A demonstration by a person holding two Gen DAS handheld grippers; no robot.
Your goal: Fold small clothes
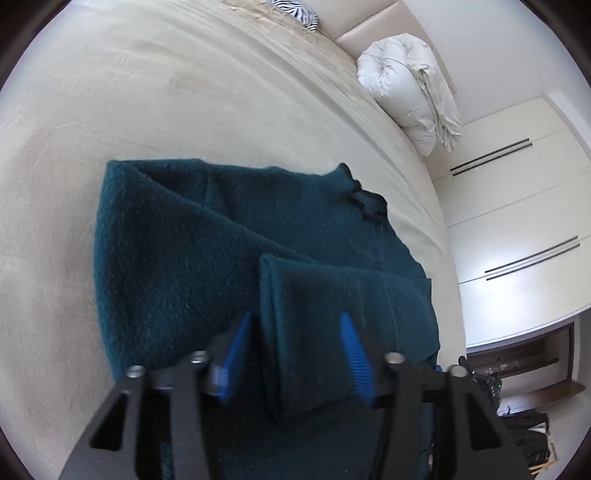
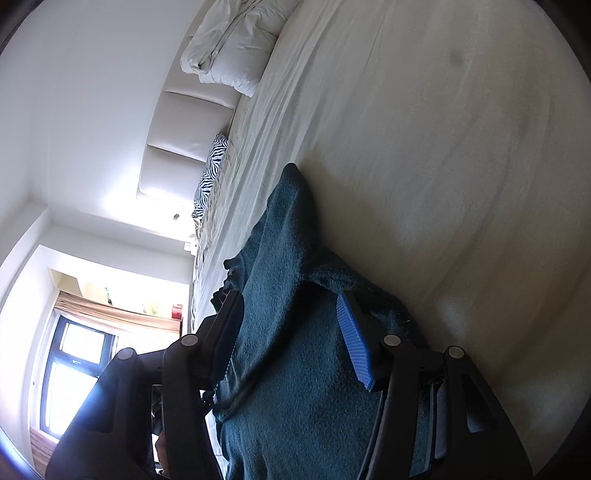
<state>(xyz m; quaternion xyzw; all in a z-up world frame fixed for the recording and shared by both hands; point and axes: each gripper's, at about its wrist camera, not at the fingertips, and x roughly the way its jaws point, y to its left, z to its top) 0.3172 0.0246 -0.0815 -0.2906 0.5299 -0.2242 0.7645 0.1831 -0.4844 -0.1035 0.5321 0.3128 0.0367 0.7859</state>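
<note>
Teal garment (image 1: 177, 251) on bed (image 1: 184, 92); both tongs (image 1: 295, 321) (image 2: 288, 306) open astride folds.

Items I could not fully read, placed relative to the teal garment (image 1: 229, 251):

- Garment's near end: cut off by the lower edge in both views.
- Left gripper (image 1: 295, 334), over the garment: motion-blurred; grip on the fold between its fingers unclear.
- Right gripper (image 2: 288, 314): its left finger was in shadow, contact with the cloth hidden.
- Zebra-print cushion (image 1: 295, 13), far beyond the garment: cropped by the top edge.
- Shelf clutter (image 1: 517, 369), right of the garment: too small to identify.
</note>
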